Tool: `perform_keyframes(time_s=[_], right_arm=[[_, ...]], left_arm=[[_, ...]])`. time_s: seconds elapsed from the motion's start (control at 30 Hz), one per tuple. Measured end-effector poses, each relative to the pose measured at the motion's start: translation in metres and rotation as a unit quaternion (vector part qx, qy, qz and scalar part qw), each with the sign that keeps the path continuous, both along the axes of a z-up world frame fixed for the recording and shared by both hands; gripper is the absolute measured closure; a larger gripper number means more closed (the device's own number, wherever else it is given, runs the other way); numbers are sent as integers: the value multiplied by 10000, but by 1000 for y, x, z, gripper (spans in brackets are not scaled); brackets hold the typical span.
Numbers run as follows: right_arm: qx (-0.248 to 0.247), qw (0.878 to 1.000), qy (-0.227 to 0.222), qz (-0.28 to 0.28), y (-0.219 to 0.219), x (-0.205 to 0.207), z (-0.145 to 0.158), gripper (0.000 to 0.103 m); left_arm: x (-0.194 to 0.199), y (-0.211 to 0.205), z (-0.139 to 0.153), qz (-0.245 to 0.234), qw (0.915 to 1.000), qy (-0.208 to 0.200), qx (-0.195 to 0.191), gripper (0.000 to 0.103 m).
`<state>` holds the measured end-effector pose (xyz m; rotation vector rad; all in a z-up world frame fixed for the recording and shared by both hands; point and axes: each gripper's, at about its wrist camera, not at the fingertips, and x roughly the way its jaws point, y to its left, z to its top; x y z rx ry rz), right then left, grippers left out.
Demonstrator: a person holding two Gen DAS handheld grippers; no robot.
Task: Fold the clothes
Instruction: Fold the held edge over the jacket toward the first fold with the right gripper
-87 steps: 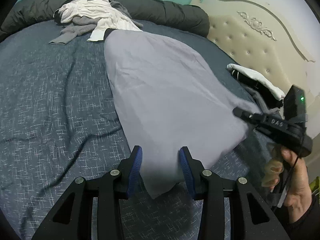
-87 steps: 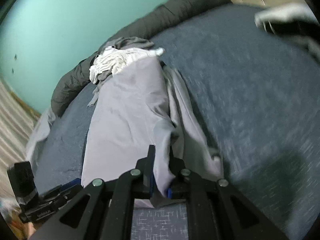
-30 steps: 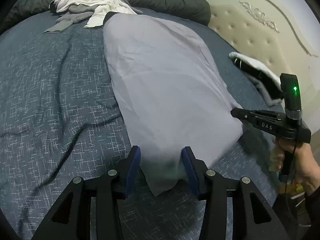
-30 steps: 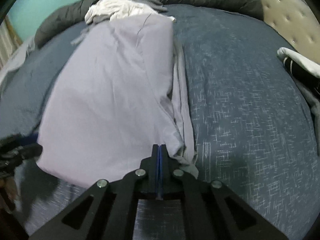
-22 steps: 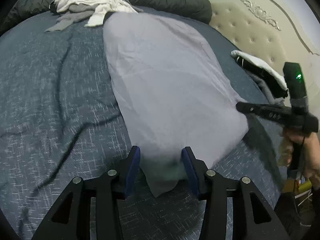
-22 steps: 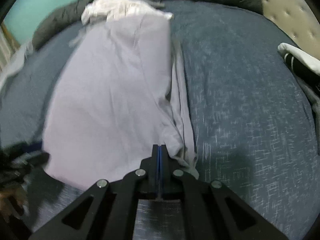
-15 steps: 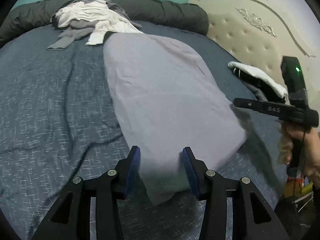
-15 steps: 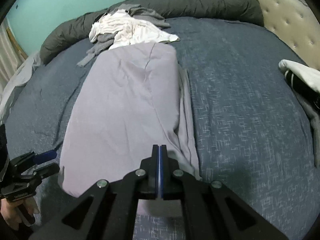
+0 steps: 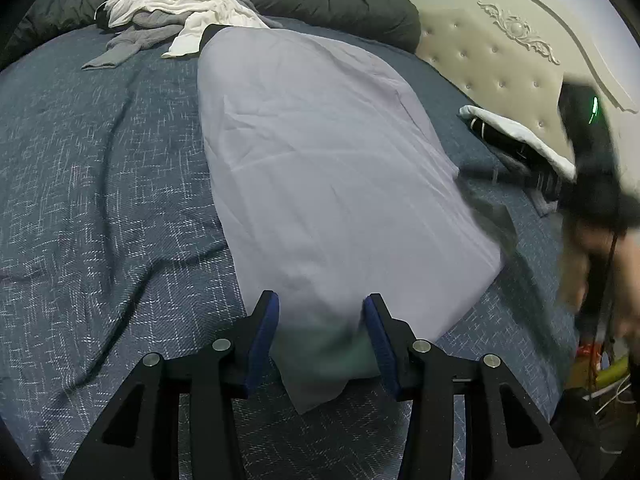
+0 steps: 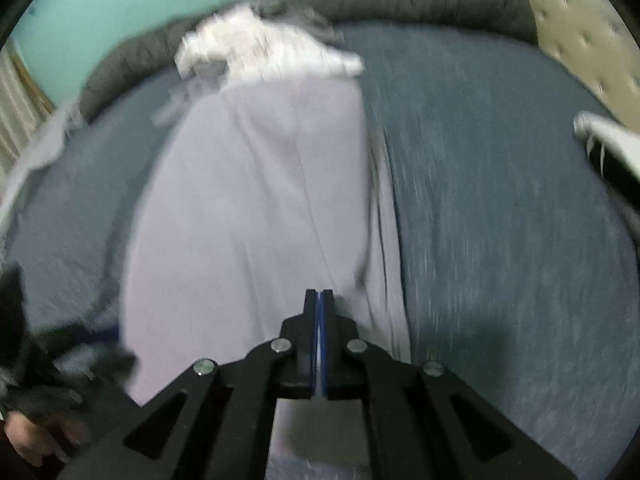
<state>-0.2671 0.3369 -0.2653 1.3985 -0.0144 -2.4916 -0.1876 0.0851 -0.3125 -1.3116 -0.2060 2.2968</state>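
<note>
On my left camera I see the lavender garment (image 9: 328,184) spread lengthwise down the middle of the bed (image 9: 100,184), lying flat on the blue-grey cover with a few shallow creases. Its near corner runs in between the fingers of my left tongs (image 9: 319,332). The blue pads (image 9: 264,330) stand about half apart with the cloth lying between them; I cannot see either pad pressing on it, so these tongs are parted and grip nothing.

My right tongs (image 10: 319,308) are fully closed, the two blue pads touching along a thin line, and nothing is between them. They hang above the garment's near end, close to its right edge, where a narrow strip of the same lavender cloth (image 10: 386,216) shows from under the upper layer. This view is blurred, so I cannot make out finer folds.

At the far end of the garment lies a heap of white and grey clothes (image 9: 180,4), touching its top edge. Behind the heap a dark rolled duvet (image 9: 340,4) runs along the far side of the bed, against a teal wall (image 10: 120,12). To the right stands a cream tufted headboard (image 9: 500,68), with a black-and-white folded item (image 9: 516,136) near it on the bed. In the left view the right tongs appear as a dark smear at the right edge, with a hand (image 9: 600,256) below.
</note>
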Motion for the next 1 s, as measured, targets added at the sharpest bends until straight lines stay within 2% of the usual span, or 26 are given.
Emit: perform_keyframes(time_s=[0.13, 0.2, 0.43, 0.57, 0.67, 0.87, 1.0], right_arm=[[171, 9991, 238, 292, -17, -33, 22, 103], [274, 9983, 205, 463, -32, -57, 21, 103], [812, 9948, -368, 490, -49, -117, -33, 103], [766, 9936, -713, 420, -40, -126, -62, 103], [921, 9913, -781, 530, -42, -125, -66, 103], [648, 9970, -30, 413, -32, -131, -18, 103], [698, 9973, -36, 236, -29, -155, -19, 103]], left_arm=[[1, 1, 1, 18, 10000, 6, -25, 54], [1, 1, 0, 15, 10000, 6, -29, 54], [0, 3, 1, -18, 10000, 5, -73, 54], [-1, 3, 0, -40, 10000, 3, -67, 54], [-2, 3, 1, -43, 10000, -11, -60, 54], [2, 1, 0, -1, 10000, -13, -39, 54], [3, 0, 0, -9, 10000, -22, -28, 54]])
